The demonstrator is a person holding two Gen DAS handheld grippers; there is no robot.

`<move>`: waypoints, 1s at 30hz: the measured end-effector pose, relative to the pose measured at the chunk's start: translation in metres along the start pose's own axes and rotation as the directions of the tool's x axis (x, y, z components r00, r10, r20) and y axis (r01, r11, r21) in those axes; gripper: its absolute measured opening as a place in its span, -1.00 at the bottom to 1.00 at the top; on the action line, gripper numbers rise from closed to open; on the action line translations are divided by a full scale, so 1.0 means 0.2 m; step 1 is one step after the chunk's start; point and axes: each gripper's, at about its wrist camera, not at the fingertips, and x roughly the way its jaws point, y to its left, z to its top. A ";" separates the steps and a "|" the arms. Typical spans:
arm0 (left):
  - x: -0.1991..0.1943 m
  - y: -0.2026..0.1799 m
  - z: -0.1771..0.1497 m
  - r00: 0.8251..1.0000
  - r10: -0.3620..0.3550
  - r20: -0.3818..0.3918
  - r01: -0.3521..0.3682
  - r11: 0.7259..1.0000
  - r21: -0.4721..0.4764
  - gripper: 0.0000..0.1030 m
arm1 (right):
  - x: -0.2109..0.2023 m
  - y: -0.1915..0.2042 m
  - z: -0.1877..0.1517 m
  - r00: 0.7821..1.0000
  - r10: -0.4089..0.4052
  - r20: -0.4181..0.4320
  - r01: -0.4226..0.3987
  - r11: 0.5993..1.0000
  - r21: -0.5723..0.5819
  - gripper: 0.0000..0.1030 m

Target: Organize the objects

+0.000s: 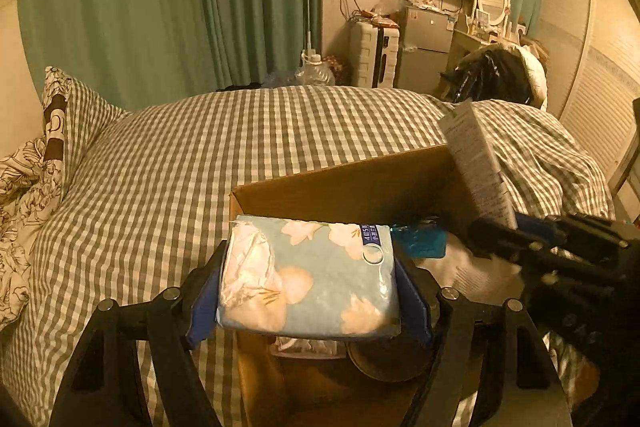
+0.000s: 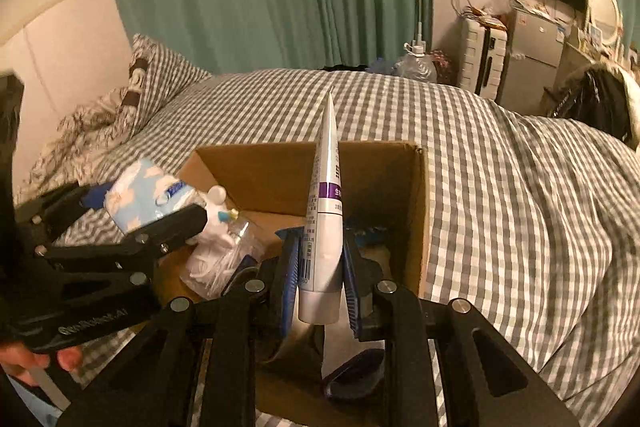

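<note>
Tissue pack [image 1: 310, 277], lower centre of frame, is clamped between the left gripper [image 1: 310, 291] jaws above the cardboard box [image 1: 340, 183]. White tube [image 2: 326, 227], centre frame, is held upright in the right gripper [image 2: 320, 287] jaws over the same box on the checked bedspread [image 2: 500, 187].

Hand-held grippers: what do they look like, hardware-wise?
Both alike: the left hand-held gripper and the right hand-held gripper have matte black linkage arms with triangular cut-outs, silver round pivot pins and blue finger pads. White lettering runs along the left one's body, unreadable. No cables visible. A bare hand grips it.
</note>
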 end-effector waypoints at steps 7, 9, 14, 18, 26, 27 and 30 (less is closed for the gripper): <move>-0.10 0.02 0.05 0.997 0.020 0.069 -0.019 1.000 -0.016 0.95 | -0.13 -0.03 0.04 0.995 -0.054 0.084 0.051 0.998 0.048 0.35; -0.18 0.02 0.07 0.995 0.022 0.095 -0.019 0.999 -0.027 0.98 | -0.18 -0.03 0.06 0.993 -0.049 0.104 0.044 0.998 0.050 0.34; -0.43 0.03 0.13 0.982 0.049 0.180 -0.045 0.999 -0.031 1.00 | -0.41 0.03 0.10 0.979 -0.108 0.173 0.102 0.994 0.042 0.48; -0.69 0.03 0.17 0.965 0.058 0.254 -0.051 0.998 -0.036 1.00 | -0.66 0.08 0.13 0.963 -0.123 0.239 0.118 0.992 0.037 0.62; -1.20 0.01 0.16 0.907 0.088 0.411 -0.067 0.996 -0.066 1.00 | -1.23 0.18 0.13 0.905 -0.151 0.397 0.150 0.988 0.034 0.99; -1.27 0.00 0.14 0.893 0.089 0.441 -0.062 0.995 -0.075 1.00 | -1.29 0.20 0.13 0.896 -0.152 0.418 0.153 0.988 0.033 0.99; -1.41 -0.01 0.07 0.863 0.086 0.498 -0.050 0.995 -0.084 1.00 | -1.45 0.23 0.09 0.873 -0.142 0.467 0.151 0.988 0.018 0.99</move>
